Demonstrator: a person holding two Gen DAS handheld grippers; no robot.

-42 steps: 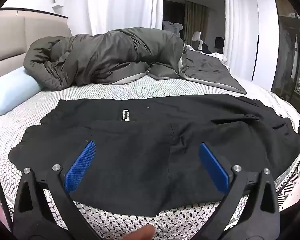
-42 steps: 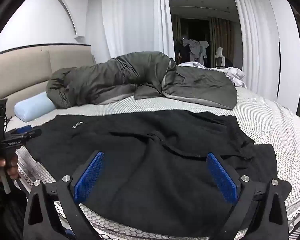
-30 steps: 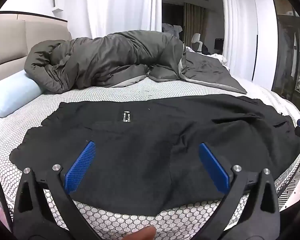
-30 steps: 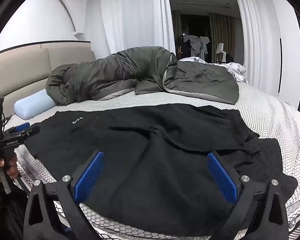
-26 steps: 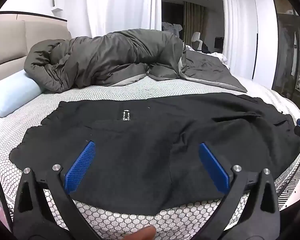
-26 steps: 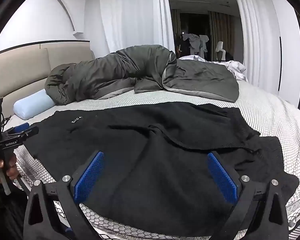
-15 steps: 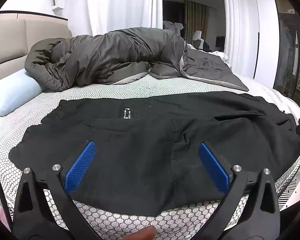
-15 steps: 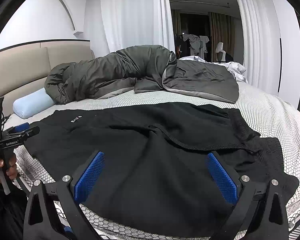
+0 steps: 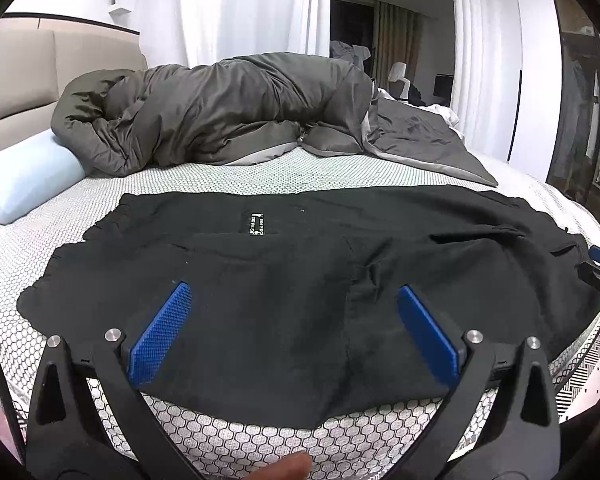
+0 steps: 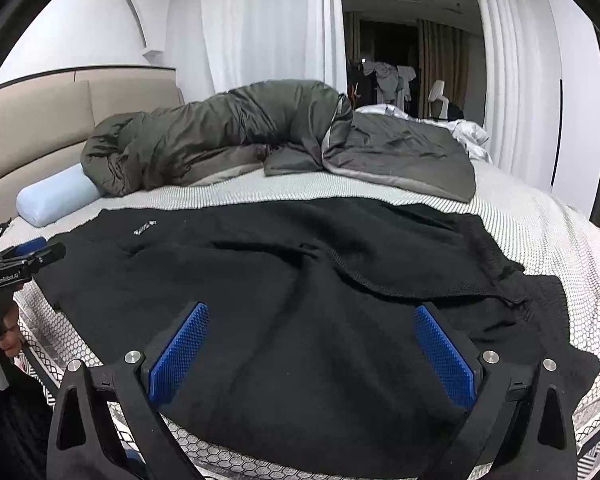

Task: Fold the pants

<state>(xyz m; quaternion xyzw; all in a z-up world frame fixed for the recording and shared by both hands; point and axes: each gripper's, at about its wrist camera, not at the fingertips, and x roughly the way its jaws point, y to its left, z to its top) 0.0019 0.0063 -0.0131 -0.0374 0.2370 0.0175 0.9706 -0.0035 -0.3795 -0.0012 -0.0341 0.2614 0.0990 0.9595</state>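
Black pants point(image 9: 284, 280) lie spread sideways across the near part of the bed, a small white label showing near the waist. In the right wrist view the same pants point(image 10: 300, 300) fill the foreground, one layer folded over with a ridged edge. My left gripper point(image 9: 294, 308) hovers open over the pants' near edge, blue pads wide apart, nothing between them. My right gripper point(image 10: 312, 328) is open too, above the cloth. The right gripper's tip shows at the left view's right edge, and the left gripper point(image 10: 24, 260) at the right view's left edge.
A rumpled grey duvet point(image 9: 220, 116) lies across the back of the bed, with a light blue bolster pillow point(image 9: 24, 176) at the left by the beige headboard point(image 9: 16, 72). The bed's honeycomb-patterned cover point(image 9: 240, 436) shows below the pants. White curtains hang behind.
Both views shift only slightly; the grippers stay open above the pants. The pants have not moved.
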